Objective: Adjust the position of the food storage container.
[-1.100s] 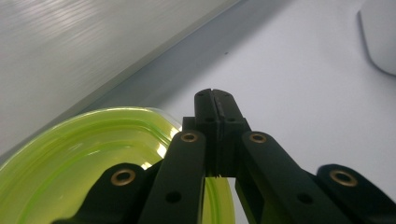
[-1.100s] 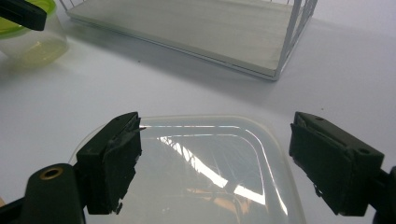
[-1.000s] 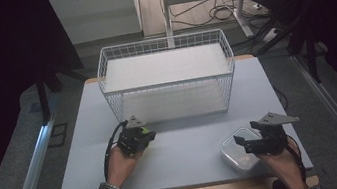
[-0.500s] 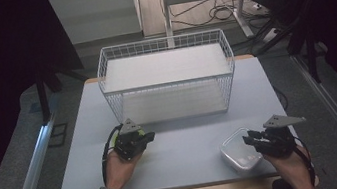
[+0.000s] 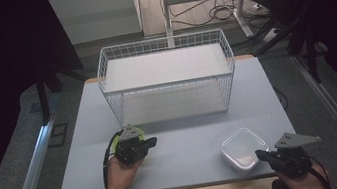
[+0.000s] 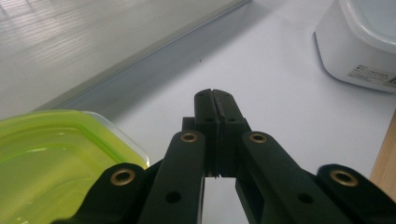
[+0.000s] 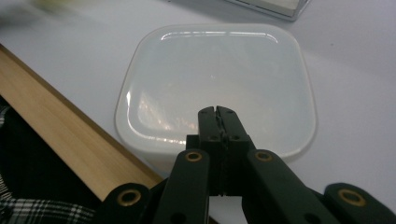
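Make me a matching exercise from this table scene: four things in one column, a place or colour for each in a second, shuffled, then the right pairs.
Things:
1. white container
2. green-lidded container
3. wire basket
4. left tongs

Places or colours:
A. at the far middle of the table
B. beside the left tongs, with a yellow-green lid
C. shut, with nothing between the jaws
D. near the front edge, just ahead of the right tongs

Pairs: 1-D, 2-B, 3-A, 4-C
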